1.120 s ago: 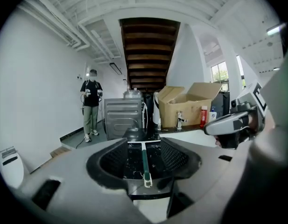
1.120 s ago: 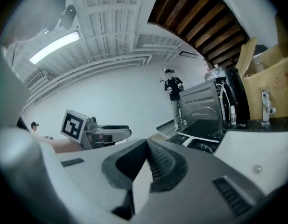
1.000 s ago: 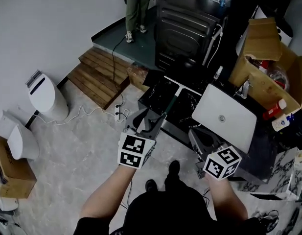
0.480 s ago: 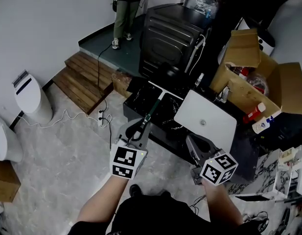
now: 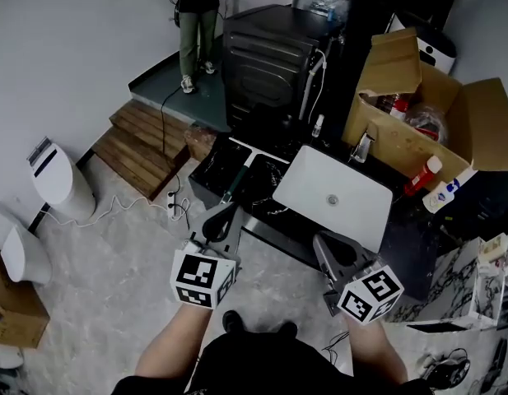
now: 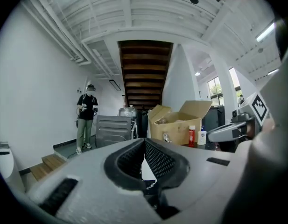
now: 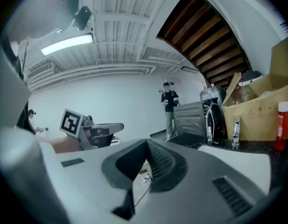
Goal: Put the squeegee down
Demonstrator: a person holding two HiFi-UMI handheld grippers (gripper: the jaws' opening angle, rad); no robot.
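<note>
Squeegee (image 5: 231, 192): seems to lie on the black counter (image 5: 206, 171), near its edge — dark, hard to confirm.
Left gripper (image 5: 221, 218): jaws clenched, empty, just beside it.
Right gripper (image 5: 323, 245): clenched on nothing.
Risk: a stray nudge could tip it off.

No lettering, label, brand or number can be read on anything here.
</note>
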